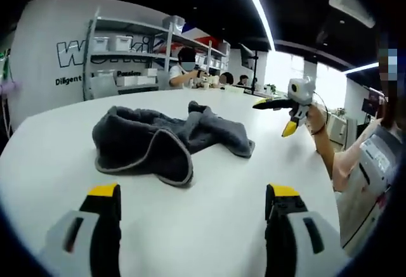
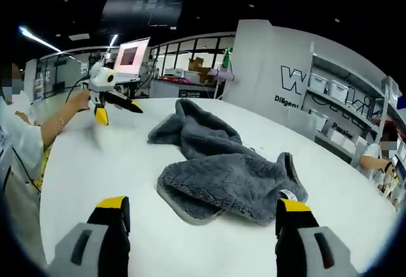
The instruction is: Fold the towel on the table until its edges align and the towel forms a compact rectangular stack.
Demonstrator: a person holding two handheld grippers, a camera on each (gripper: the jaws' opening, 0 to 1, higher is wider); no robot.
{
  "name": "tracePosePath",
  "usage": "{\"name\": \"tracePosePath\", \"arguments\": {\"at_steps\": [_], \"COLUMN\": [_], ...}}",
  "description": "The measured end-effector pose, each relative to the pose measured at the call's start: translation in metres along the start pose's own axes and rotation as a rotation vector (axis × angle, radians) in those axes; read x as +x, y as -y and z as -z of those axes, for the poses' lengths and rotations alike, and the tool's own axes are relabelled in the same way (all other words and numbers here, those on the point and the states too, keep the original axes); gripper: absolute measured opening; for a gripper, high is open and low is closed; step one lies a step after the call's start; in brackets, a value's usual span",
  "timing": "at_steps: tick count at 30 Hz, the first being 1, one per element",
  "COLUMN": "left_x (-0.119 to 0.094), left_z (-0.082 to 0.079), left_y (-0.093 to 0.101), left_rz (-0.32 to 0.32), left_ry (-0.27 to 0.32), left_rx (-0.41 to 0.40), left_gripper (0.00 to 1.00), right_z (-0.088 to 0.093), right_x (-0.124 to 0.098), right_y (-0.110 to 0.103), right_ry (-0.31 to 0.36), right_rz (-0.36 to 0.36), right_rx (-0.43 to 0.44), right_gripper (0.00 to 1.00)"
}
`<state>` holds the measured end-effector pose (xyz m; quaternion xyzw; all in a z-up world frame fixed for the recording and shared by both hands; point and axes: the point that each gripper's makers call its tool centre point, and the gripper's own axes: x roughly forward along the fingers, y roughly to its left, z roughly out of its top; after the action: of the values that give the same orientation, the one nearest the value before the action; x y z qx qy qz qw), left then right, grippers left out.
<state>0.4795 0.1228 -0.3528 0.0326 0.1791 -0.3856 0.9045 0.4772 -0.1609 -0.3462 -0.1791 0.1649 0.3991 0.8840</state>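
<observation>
Broadly, the white round table (image 1: 209,220) takes up most of both views, and the grey towel (image 1: 166,139) lies crumpled near its middle, bunched into loose humps with one hemmed corner flopped over toward the left gripper. It is far from a rectangular stack; no edge is laid out flat yet, so folding has not begun.

Risk comes first from that bunching. In my judgement a pinch on the nearest fold could catch two layers at once, and lifting would then drag the whole heap across the smooth tabletop instead of opening it. A grab on the wrong hem would twist the cloth further, and edges would not meet later.

Behind the table stand shelving (image 1: 130,49) with white bins and a seated person (image 1: 186,68) at a far desk.

Both grippers hang above the table, clear of the towel. The left gripper (image 1: 193,202) points at the heap from one side with its yellow-tipped jaws spread wide and nothing between them. The right gripper (image 2: 204,213) faces the towel from the opposite side, jaws likewise spread wide and empty; its right jaw sits just beside the towel's near edge, though I cannot tell whether it touches.
</observation>
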Motion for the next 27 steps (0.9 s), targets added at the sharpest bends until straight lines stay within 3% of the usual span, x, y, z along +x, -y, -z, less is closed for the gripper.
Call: {"name": "tracePosePath", "arguments": {"at_steps": [7, 12, 17, 23, 27], "left_x": [0.018, 0.039, 0.062, 0.077, 0.081], "left_z": [-0.015, -0.012, -0.002, 0.008, 0.018], "left_y": [0.001, 0.008, 0.013, 0.009, -0.001], "left_rz": [-0.01, -0.007, -0.001, -0.024, -0.073], "left_ry": [-0.012, -0.062, -0.138, -0.171, -0.217], "left_rx": [0.015, 0.041, 0.062, 0.072, 0.124], "left_gripper": [0.99, 0.98, 0.9, 0.71, 0.49], "right_z": [-0.002, -0.004, -0.006, -0.007, -0.01], "right_x": [-0.003, -0.005, -0.006, -0.009, -0.01], "right_y": [0.002, 0.002, -0.001, -0.004, -0.006], "right_ry": [0.019, 0.03, 0.042, 0.047, 0.061], "right_rz": [-0.007, -0.007, -0.017, -0.02, -0.023], "right_rx": [0.022, 0.031, 0.031, 0.022, 0.019], "right_gripper": [1.0, 1.0, 1.0, 1.0, 1.0]}}
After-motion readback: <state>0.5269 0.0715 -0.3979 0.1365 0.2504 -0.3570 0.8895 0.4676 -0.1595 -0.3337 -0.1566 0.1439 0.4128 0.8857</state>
